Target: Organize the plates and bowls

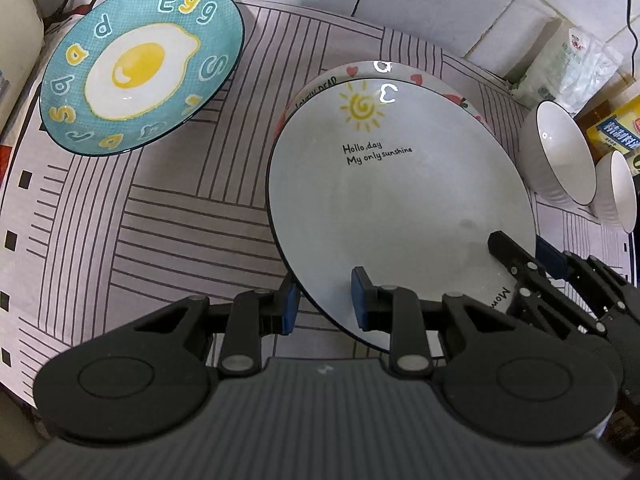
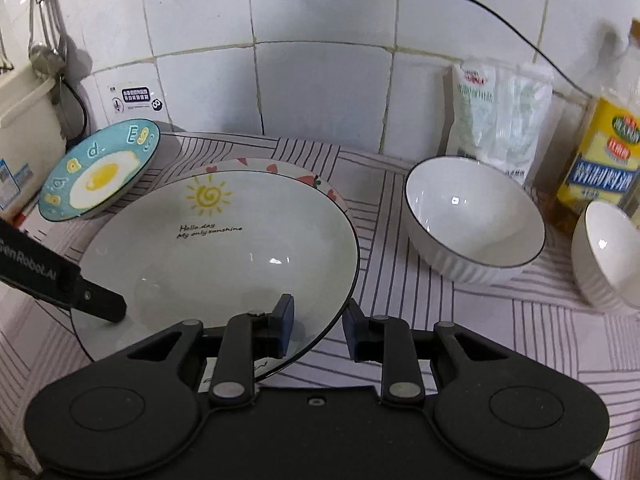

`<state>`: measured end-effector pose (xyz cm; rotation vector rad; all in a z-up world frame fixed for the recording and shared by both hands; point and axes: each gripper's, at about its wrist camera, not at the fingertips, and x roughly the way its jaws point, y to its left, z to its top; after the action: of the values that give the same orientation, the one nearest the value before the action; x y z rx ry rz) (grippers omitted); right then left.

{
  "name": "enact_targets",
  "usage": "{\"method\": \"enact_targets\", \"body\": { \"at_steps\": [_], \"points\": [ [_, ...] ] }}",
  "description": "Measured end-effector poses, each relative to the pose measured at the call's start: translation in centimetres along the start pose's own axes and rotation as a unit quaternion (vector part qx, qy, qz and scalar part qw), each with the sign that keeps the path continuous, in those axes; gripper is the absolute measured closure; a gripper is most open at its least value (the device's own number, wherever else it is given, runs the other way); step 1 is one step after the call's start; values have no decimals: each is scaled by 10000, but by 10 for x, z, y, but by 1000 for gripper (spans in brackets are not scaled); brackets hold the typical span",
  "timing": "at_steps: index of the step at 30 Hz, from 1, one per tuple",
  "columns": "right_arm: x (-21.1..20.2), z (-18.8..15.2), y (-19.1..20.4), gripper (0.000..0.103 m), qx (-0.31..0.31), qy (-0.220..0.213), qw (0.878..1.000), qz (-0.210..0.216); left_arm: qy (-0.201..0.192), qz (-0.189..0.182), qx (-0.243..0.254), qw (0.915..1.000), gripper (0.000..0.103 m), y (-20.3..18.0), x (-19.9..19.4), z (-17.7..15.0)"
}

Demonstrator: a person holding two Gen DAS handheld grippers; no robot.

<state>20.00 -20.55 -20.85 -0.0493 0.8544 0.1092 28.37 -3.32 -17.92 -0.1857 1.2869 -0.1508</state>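
Sun plate (image 1: 400, 208): stacked on the heart plate (image 2: 276, 168) beside the big bowl (image 2: 472, 216) on the worktop (image 1: 180, 220); likely stiff, slick, breakable; left gripper (image 1: 325, 300) and right gripper (image 2: 318, 330) straddle its near rim, pinch unclear.

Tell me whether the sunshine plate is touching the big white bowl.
Apart. The right wrist view shows striped cloth between the sunshine plate and the big white bowl.
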Motion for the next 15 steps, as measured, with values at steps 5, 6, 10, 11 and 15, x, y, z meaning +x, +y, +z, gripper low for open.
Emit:
{"method": "enact_targets", "body": {
  "at_steps": [5, 6, 10, 11, 15],
  "points": [
    [5, 1, 3, 67, -86, -63, 9999, -75, -124, 116, 102, 9998, 78, -2, 0, -1],
    [7, 2, 4, 67, -108, -76, 9998, -112, -136, 158, 149, 9997, 78, -3, -1, -1],
    [9, 3, 4, 68, -194, -165, 9991, -333, -121, 78, 213, 9997, 79, -4, -5, 0],
    [7, 4, 3, 68, -189, -196, 9991, -310, -148, 69, 230, 9996, 79, -4, -7, -1],
    [-2, 5, 0, 68, -20, -242, 9996, -136, -230, 5, 181, 9996, 79, 5, -15, -4]
  ]
}}
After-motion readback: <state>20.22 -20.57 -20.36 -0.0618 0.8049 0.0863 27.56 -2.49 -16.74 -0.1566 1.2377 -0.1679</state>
